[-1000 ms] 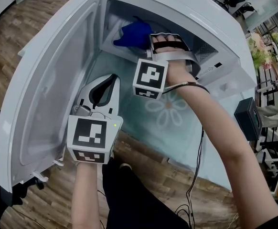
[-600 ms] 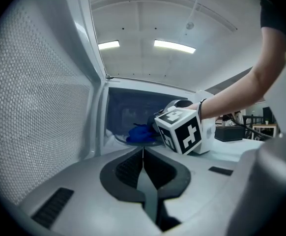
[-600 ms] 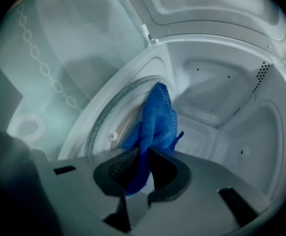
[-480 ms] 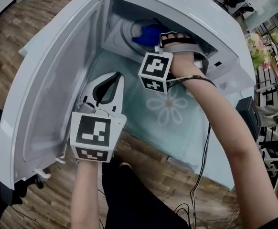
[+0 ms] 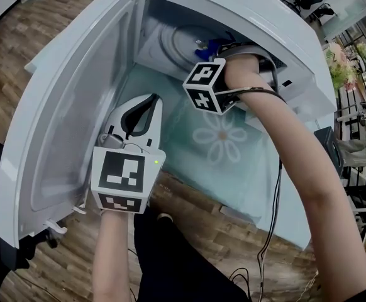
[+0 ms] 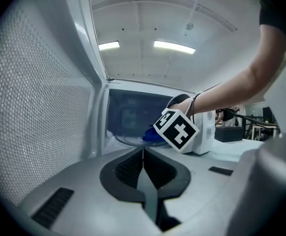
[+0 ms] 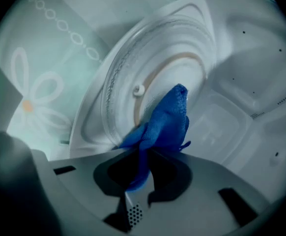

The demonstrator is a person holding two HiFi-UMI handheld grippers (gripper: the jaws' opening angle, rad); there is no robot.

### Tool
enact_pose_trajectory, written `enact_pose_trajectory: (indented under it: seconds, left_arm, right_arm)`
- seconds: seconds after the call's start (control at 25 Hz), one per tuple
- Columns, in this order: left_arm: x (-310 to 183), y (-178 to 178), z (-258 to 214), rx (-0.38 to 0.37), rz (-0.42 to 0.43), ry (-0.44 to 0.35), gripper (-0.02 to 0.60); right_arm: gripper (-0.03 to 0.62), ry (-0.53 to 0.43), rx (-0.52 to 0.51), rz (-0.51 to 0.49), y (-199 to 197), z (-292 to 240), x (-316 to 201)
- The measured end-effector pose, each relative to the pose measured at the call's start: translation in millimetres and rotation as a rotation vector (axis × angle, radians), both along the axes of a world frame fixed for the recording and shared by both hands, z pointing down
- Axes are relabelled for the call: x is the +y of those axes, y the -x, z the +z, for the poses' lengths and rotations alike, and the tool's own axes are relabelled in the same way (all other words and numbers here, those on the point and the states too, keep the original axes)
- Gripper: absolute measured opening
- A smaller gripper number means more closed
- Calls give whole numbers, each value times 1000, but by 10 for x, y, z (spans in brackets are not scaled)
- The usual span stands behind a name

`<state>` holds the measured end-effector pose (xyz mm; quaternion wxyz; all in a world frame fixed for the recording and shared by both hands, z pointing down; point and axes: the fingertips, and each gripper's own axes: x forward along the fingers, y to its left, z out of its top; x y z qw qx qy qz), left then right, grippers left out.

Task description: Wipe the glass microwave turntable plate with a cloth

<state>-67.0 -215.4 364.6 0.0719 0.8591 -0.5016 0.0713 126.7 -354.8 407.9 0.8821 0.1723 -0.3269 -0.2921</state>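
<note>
1. Since a second ago the right tool (image 5: pixel 211 48) has swept the cloth (image 5: pixel 209 43) across the plate (image 5: pixel 173 39) toward the person's right. It now reaches further in under the top of the microwave (image 5: pixel 265 17), and more bare glass shows to its left than before.
2. Its jaws are clamped on a fold of the blue cloth. The rest bunches up just ahead of the tips and seems to press on the glass close to the plate's centre.
3. The plate lies inside the cavity, straight ahead of the right tool, with its near rim toward the opening.
4. The left tool (image 5: pixel 146 102) has hardly shifted. Its jaws are closed together with nothing between them. It hovers outside the cavity, behind the right tool and to its left, beside the open door (image 5: pixel 76 118) and over the surface (image 5: pixel 246 168).
5. The wiping looks to be under way, at the far end of a stroke. Only part of the glass seems to have been covered so far.
6. The next move likely calls for bringing the cloth back across the plate or round toward its rim.
   - The grip should stay firm and the pressure light, since the plate may turn or tip.
   - The right tool is close to the cavity wall, so the sweep needs room.
</note>
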Motion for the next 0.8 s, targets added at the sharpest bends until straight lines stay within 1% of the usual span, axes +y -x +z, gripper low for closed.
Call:
enact_pose_trajectory:
  seconds: [0.08, 0.16, 0.4, 0.6, 0.72, 0.8]
  left_arm:
    - [6, -5, 0, -1, 1, 0, 8]
    - [13, -4, 7, -2, -1, 1, 8]
    - [16, 13, 27, -5, -8, 3, 8]
    - [38, 38, 50, -15, -11, 8, 8]
    - [74, 60, 77, -26, -14, 15, 8]
    - [101, 90, 89, -29, -24, 18, 8]
  right_arm:
    - [46, 27, 44, 23, -67, 4, 25]
    - [46, 47, 68, 42, -111, 10, 47]
    - [44, 66, 89, 60, -150, 19, 63]
    - [46, 34, 39, 46, -95, -4, 59]
    - [46, -8, -35, 14, -20, -22, 62]
    - [46, -62, -99, -26, 57, -67, 50]
